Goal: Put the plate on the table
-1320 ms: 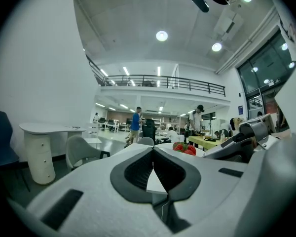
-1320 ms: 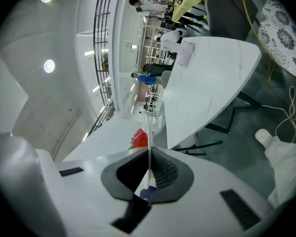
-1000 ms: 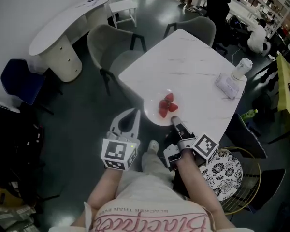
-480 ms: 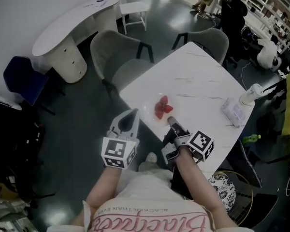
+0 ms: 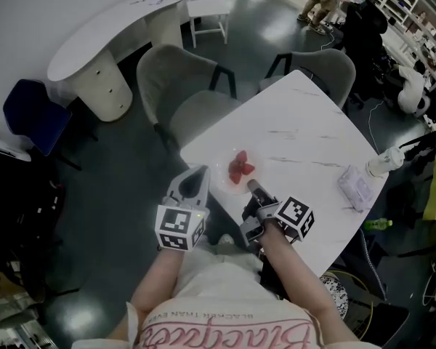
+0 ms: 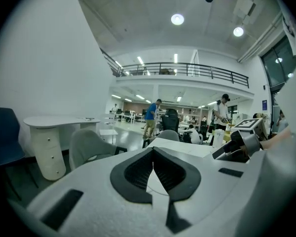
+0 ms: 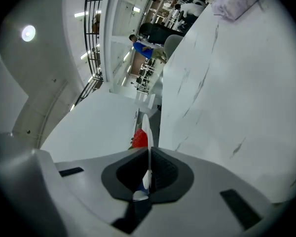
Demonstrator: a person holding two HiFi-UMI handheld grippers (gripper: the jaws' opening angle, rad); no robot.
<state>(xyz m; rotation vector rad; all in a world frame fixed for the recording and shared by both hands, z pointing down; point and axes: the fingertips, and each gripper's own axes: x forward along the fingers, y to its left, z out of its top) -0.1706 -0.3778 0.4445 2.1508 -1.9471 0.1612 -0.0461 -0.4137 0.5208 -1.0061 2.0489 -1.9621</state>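
Fingers [image 7: 170, 174] of the right gripper [image 7: 148, 154] are clenched on the rim of a white round plate [image 7: 147, 127], seen edge-on in the right gripper view, with red strawberries [image 7: 140, 137] on it. A rim pinch like this likely keeps the plate level so the fruit stays put.

Head view: the right gripper [image 5: 251, 187] holds the plate [image 5: 221, 173] at the near edge of the white marble-patterned square table [image 5: 305, 137]. I cannot tell whether the plate rests on the top or hangs just above it. The left gripper [image 5: 196, 177] sits beside it, off the table. Pink script on the person's shirt [image 5: 225, 333] appears upside down and is not legible.

Left gripper view: the dark pads [image 6: 175, 174] are pressed together on nothing, seemingly spare for this one-handed placement.
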